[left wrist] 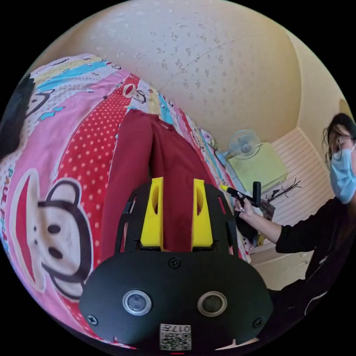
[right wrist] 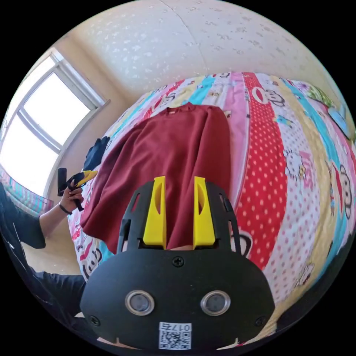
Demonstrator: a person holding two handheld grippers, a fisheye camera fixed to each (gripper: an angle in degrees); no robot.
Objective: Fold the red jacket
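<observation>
Left gripper view: left tongs [left wrist: 177, 189] apart, holding nothing, jacket [left wrist: 163, 163] flat on the bed [left wrist: 66, 155] just ahead. Right tongs [right wrist: 179, 187] apart too, over its near hem. I'd pinch both hem corners evenly, then lift together so nothing bunches.

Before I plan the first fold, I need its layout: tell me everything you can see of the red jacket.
The red jacket is plain dark red, soft matte cloth, spread mostly flat on the cartoon-print bedspread. Its neckline lies at the far end, toward the wall. One side runs straight; the other flares into loose folds near the bed's edge. In the left gripper view a long sleeve or side panel lies alongside the body. Both grippers' open jaws hang over its near hem; contact is not visible.
</observation>
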